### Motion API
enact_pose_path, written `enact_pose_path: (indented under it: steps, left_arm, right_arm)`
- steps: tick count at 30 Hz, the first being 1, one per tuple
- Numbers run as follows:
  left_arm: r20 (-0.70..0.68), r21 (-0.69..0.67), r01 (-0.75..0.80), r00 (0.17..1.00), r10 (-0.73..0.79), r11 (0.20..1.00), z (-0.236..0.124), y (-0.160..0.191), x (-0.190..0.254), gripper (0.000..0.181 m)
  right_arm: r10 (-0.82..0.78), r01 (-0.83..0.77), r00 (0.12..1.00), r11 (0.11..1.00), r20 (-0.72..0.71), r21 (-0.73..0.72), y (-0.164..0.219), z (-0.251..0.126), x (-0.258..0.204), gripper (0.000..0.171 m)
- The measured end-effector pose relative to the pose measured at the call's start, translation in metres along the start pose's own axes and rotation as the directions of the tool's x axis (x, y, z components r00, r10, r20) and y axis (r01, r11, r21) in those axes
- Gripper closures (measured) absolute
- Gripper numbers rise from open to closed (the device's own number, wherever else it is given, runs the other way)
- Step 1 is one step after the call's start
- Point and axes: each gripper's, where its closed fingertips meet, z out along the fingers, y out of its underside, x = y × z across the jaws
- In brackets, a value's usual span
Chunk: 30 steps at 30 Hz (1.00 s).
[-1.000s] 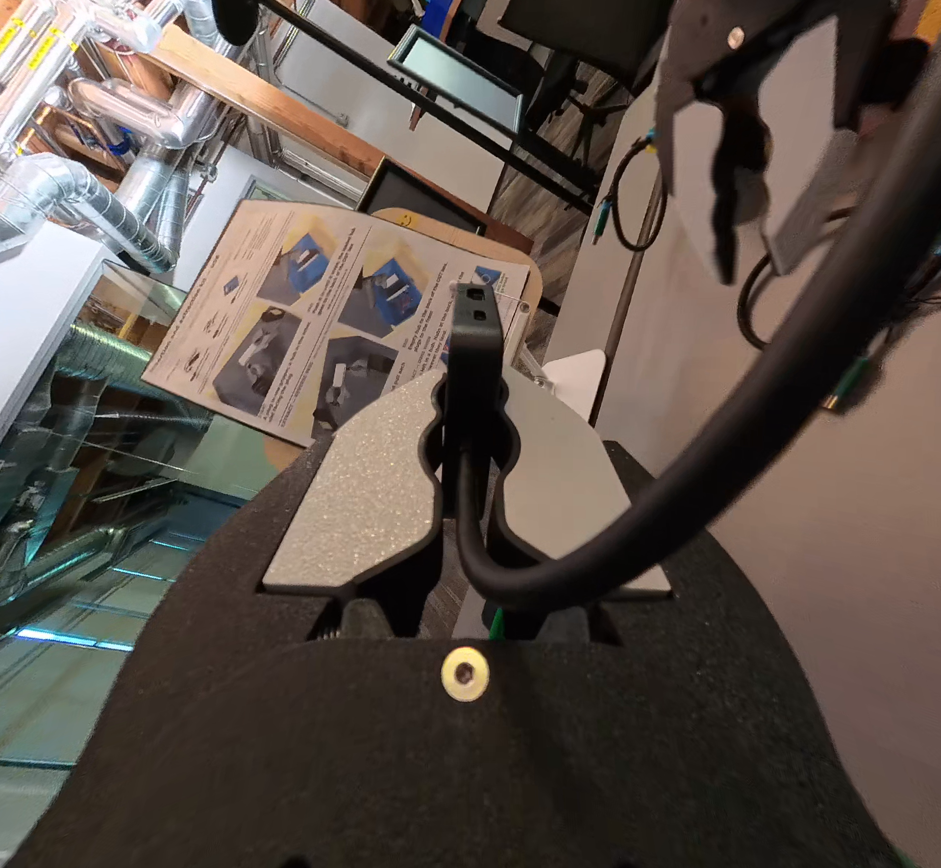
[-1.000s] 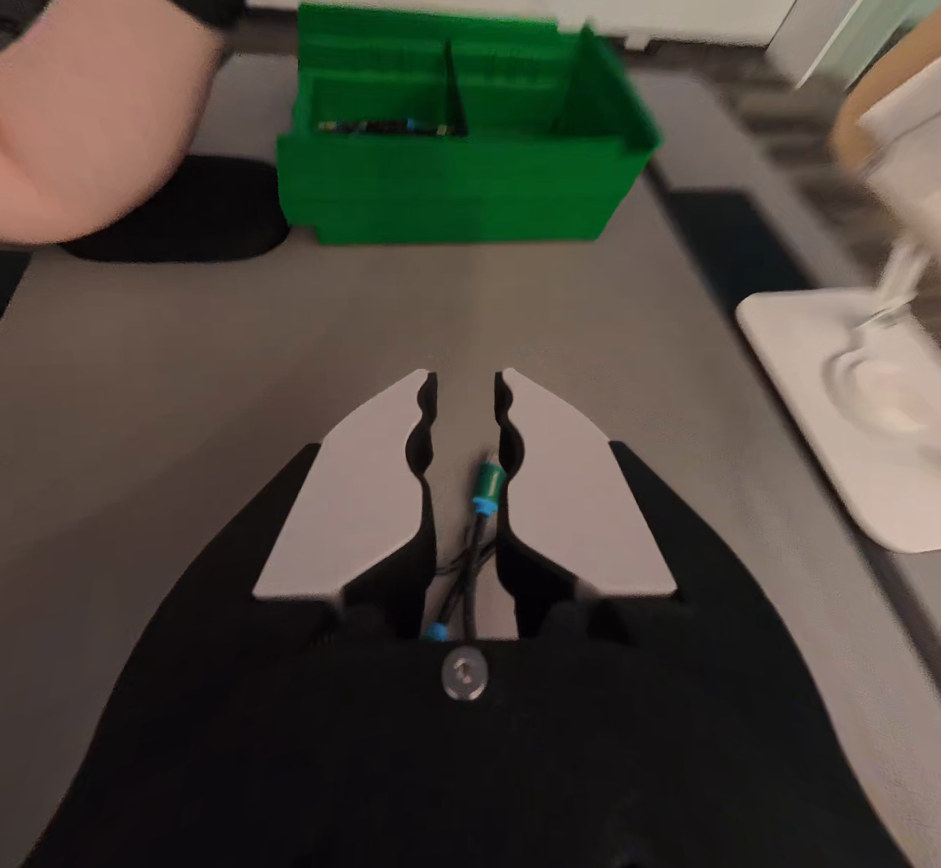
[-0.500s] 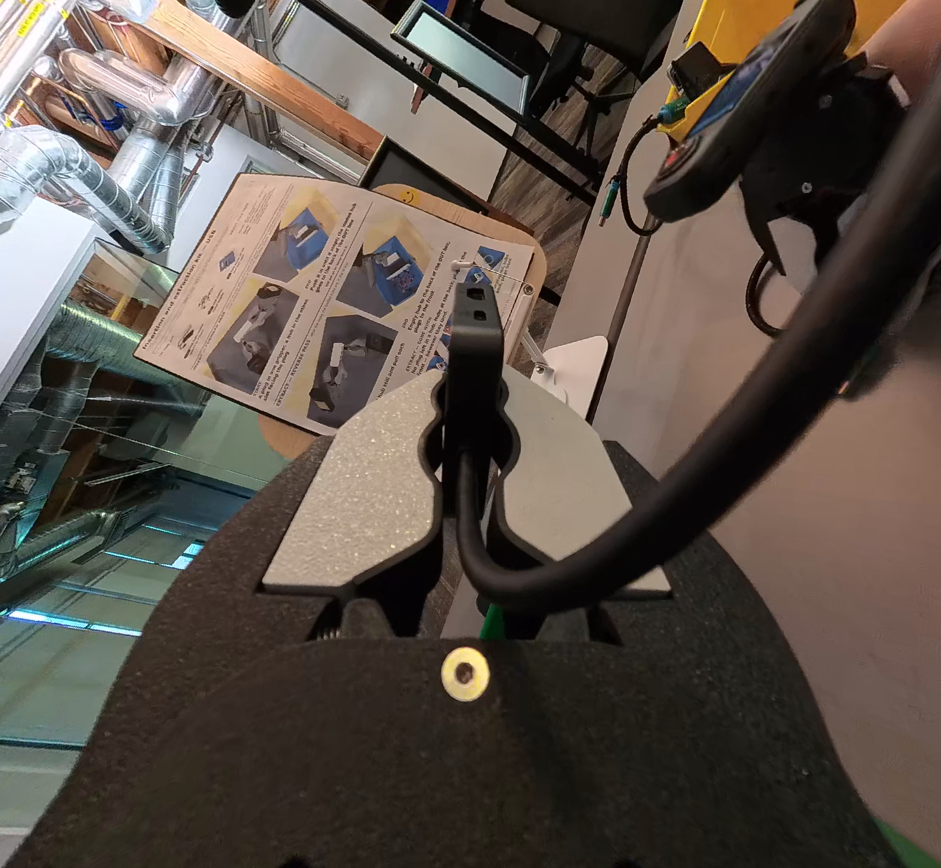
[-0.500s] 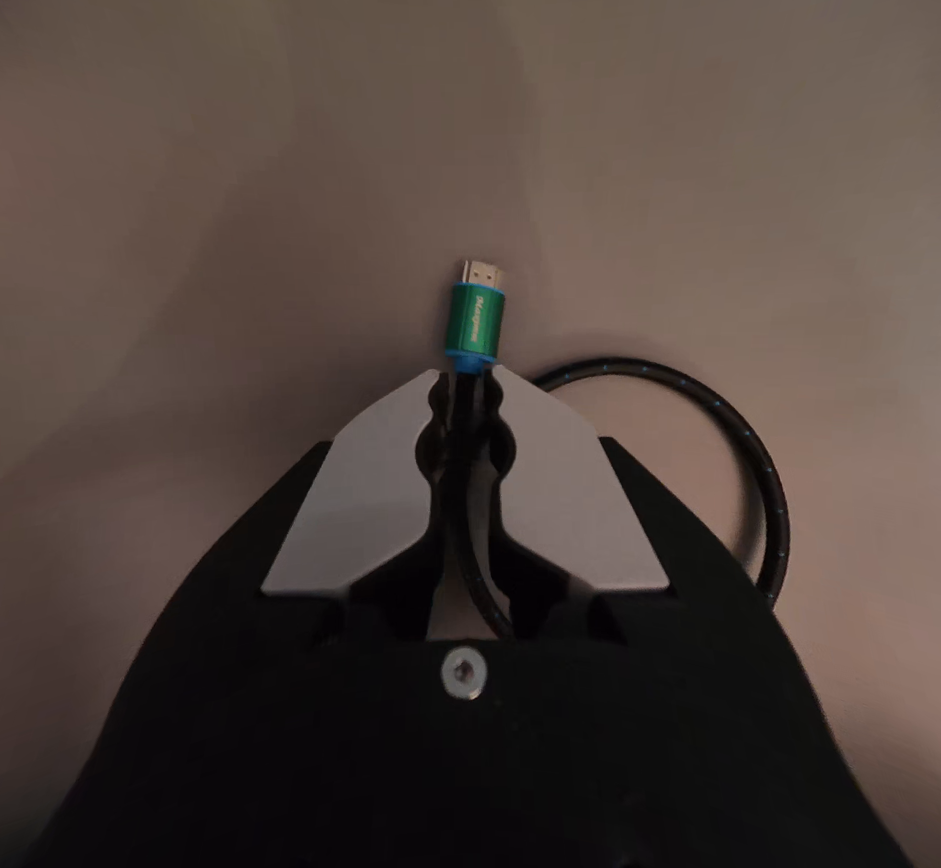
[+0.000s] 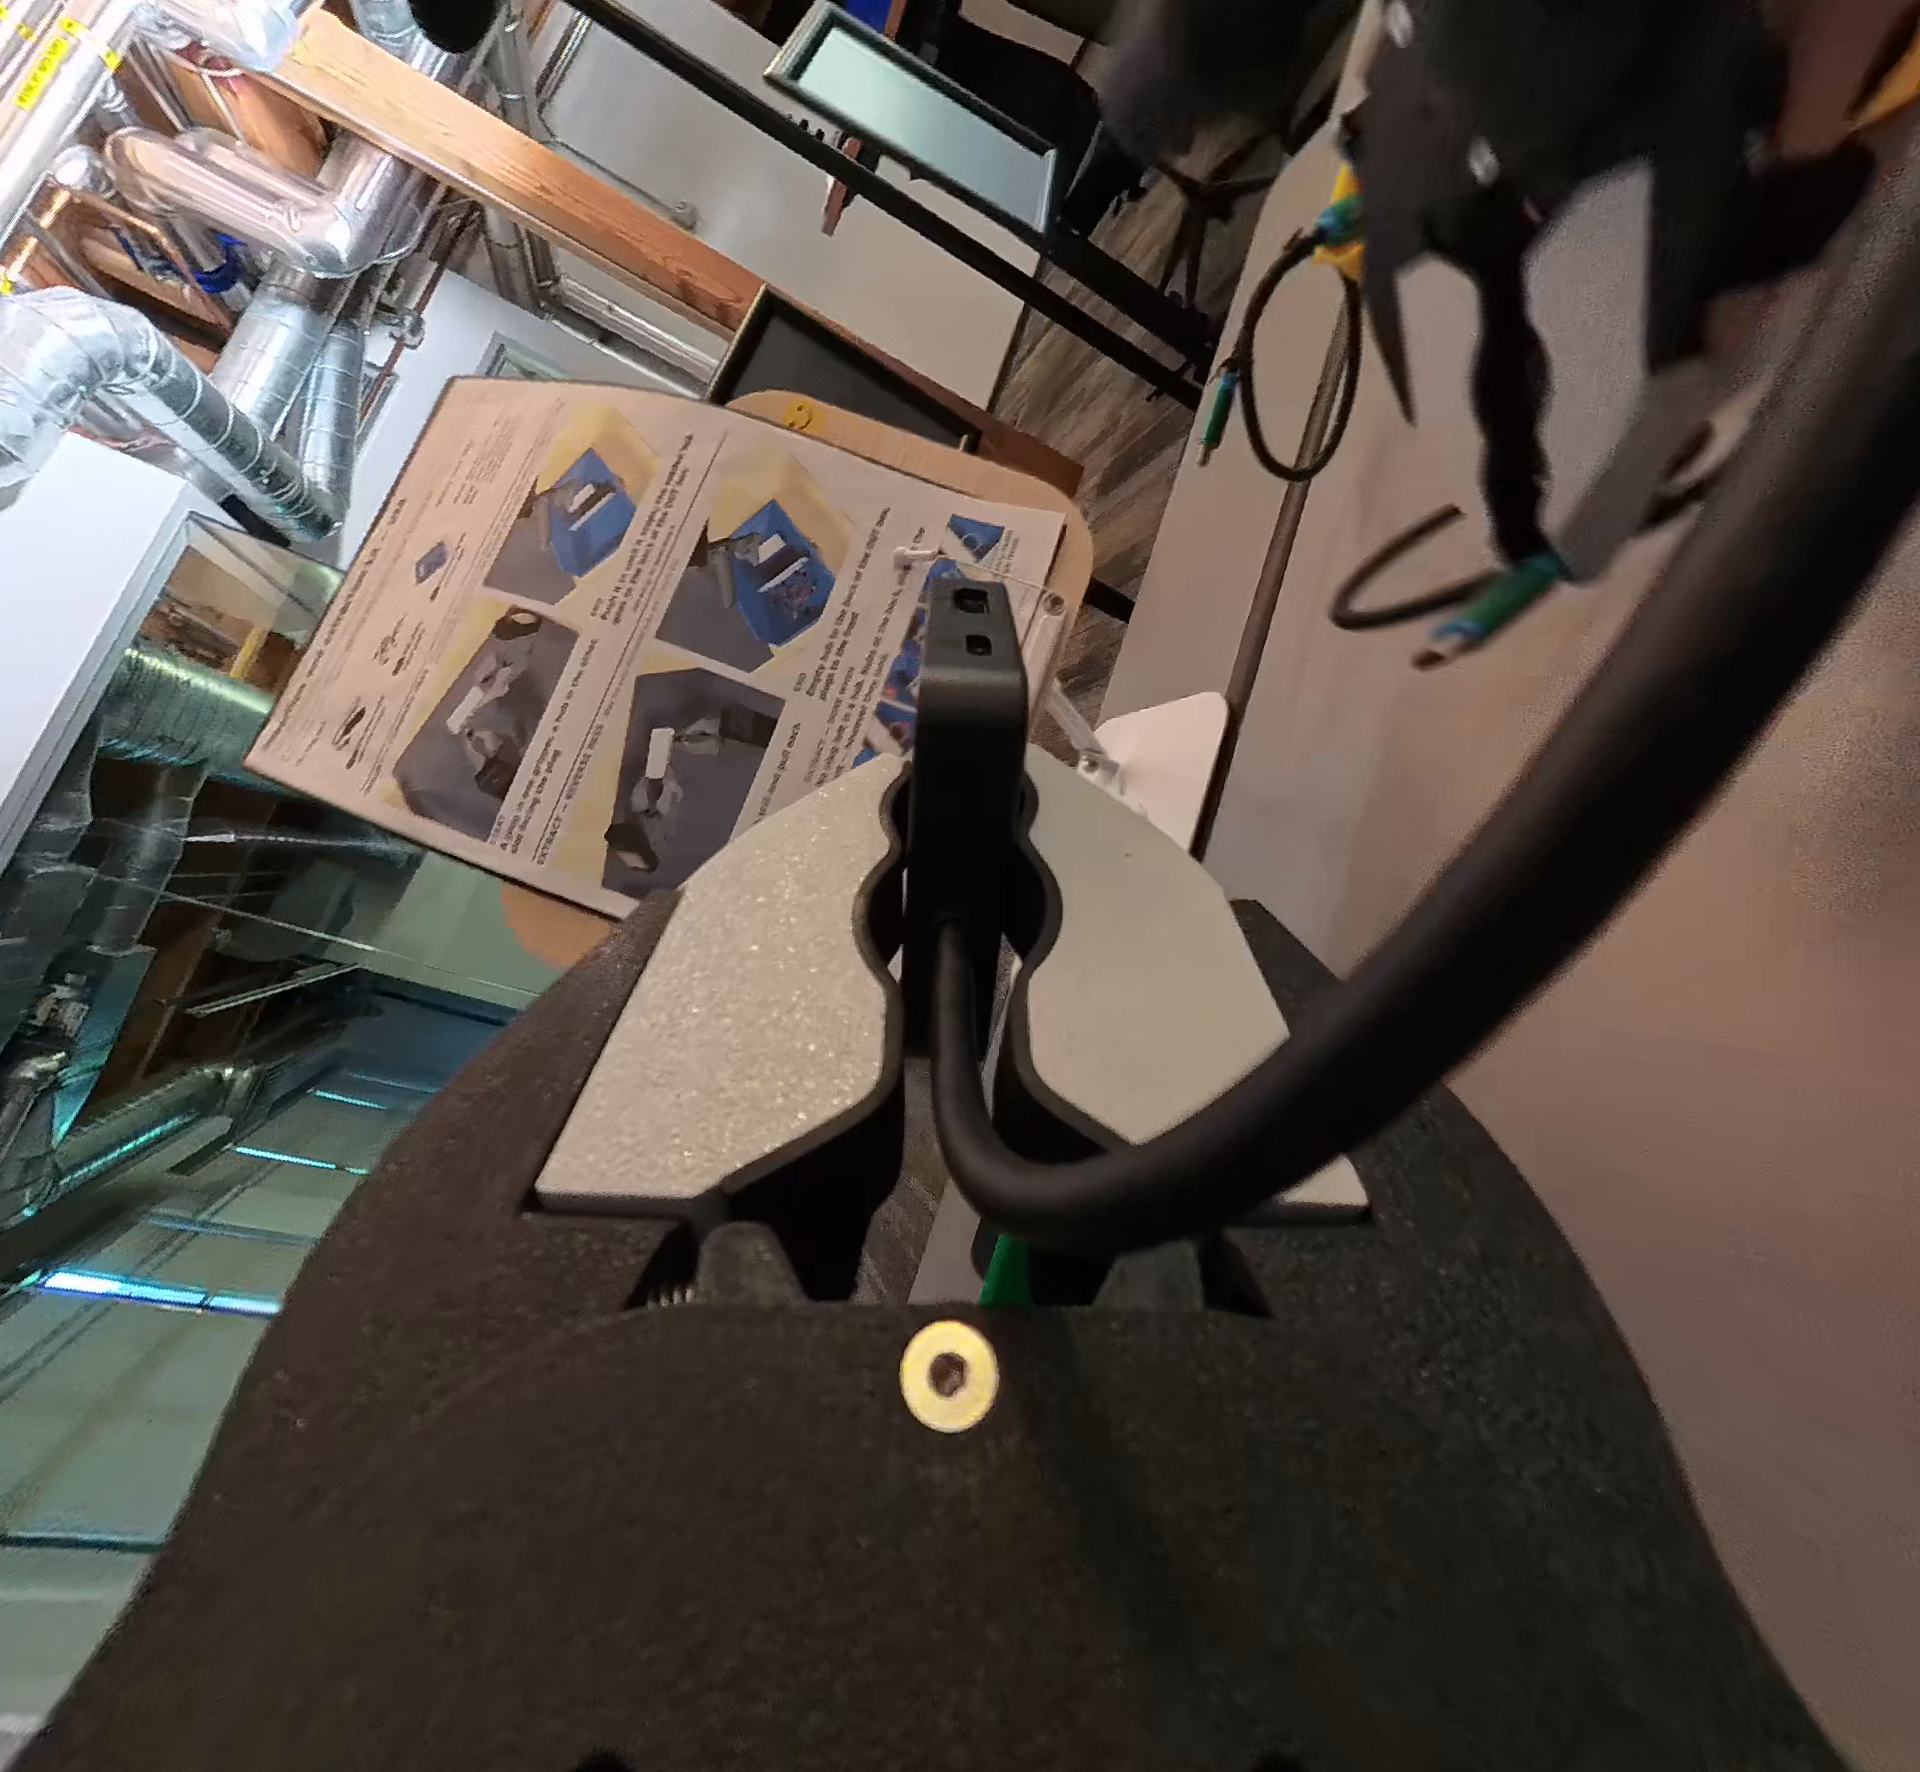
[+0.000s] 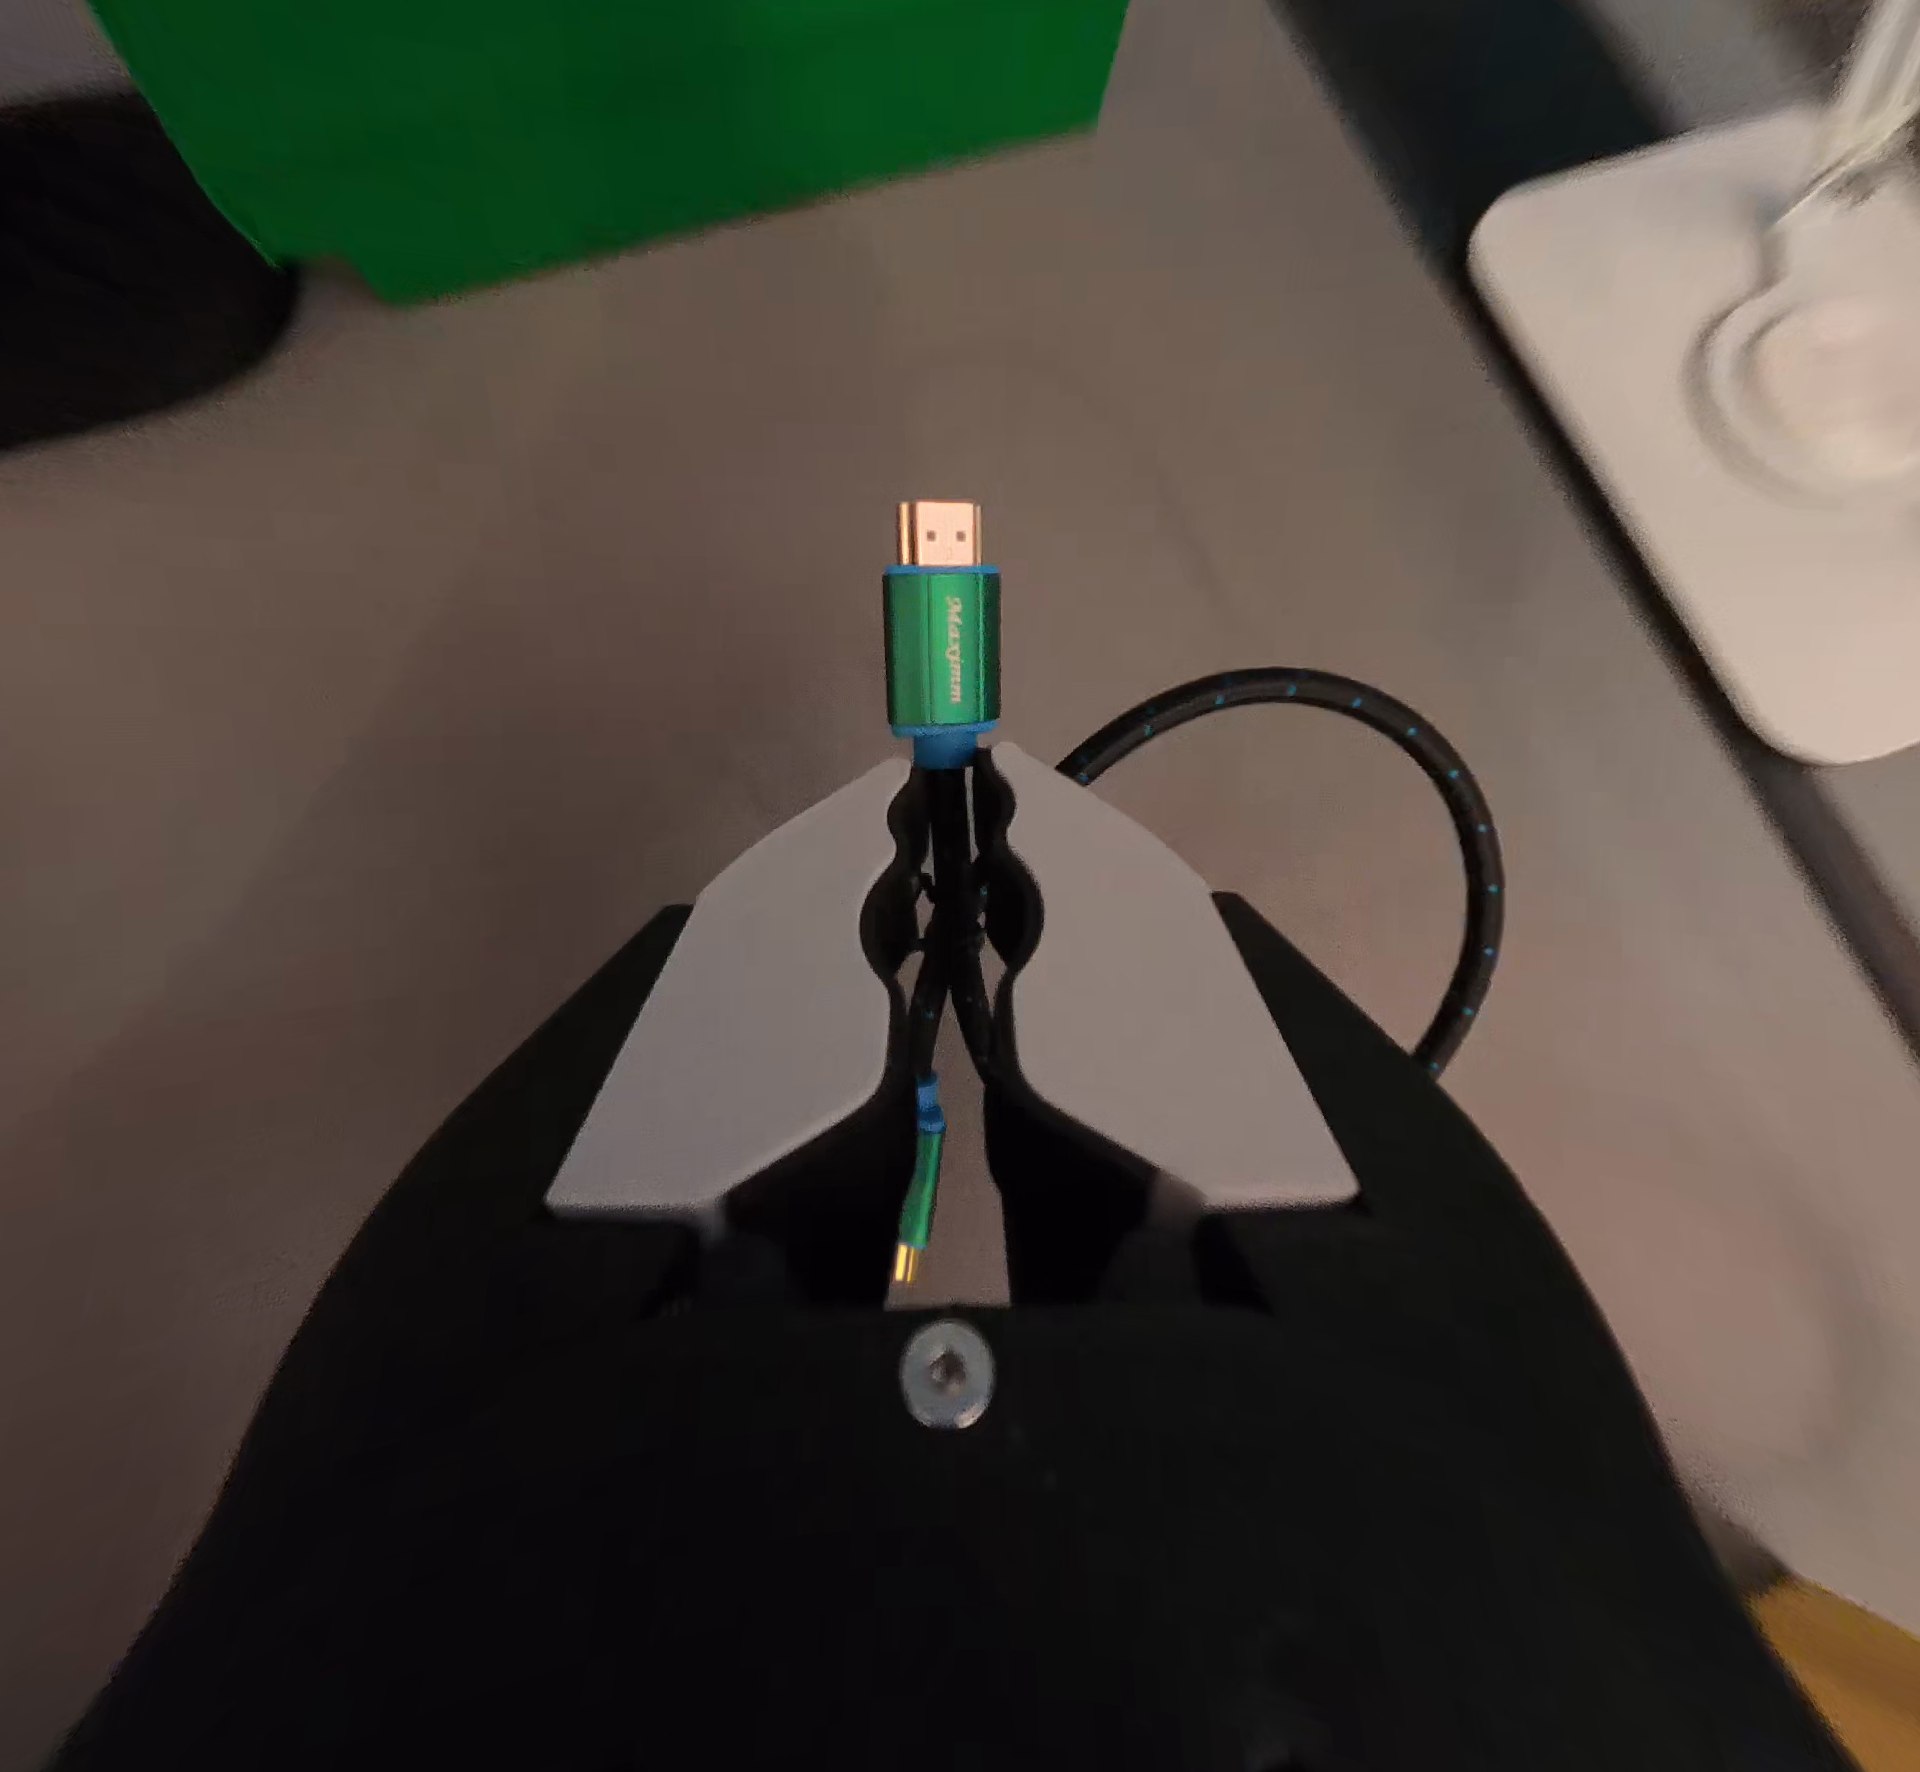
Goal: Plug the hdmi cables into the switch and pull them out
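Grey tabletop (image 6: 520,683) below, and the switch (image 5: 966,735) stands pinched upright in the left gripper (image 5: 961,808), ports facing away. Off to its right, the right gripper (image 6: 943,772) clamps the braided cable, green HDMI plug (image 6: 940,652) pointing straight ahead, needing a turn leftward to align.

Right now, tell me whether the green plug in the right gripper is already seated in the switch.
No: the green plug sticks out bare beyond the right gripper, its gold tip exposed above the table.

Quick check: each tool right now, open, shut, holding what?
Left tool: shut on the black switch.
Right tool: shut on the braided HDMI cable, just below its green plug.
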Motion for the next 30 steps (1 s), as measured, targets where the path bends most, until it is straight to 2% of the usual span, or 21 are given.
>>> enact_pose_path:
  steps: [4,8,16,30]
  left_arm:
    - [-0.037,-0.005,-0.054,0.998,0.053,0.999,0.017,-0.012,0.022,0.167]
    - [-0.046,-0.019,-0.104,0.994,0.103,0.994,0.029,-0.018,0.037,0.168]
    - [-0.059,-0.072,-0.217,0.975,0.213,0.973,0.046,-0.019,0.06,0.168]
    - [-0.126,-0.08,-0.275,0.956,0.264,0.958,0.056,-0.017,0.086,0.168]
  right_arm:
    - [-0.059,0.065,0.992,0.996,-0.11,0.056,-0.038,-0.053,-0.015,0.163]
    - [-0.057,0.061,0.986,0.998,-0.158,0.023,-0.045,-0.08,-0.031,0.163]
    - [-0.005,0.0,0.992,0.999,-0.124,-0.045,-0.039,-0.073,-0.041,0.163]
    - [0.045,-0.06,0.992,0.989,-0.117,-0.131,-0.021,-0.065,-0.037,0.163]
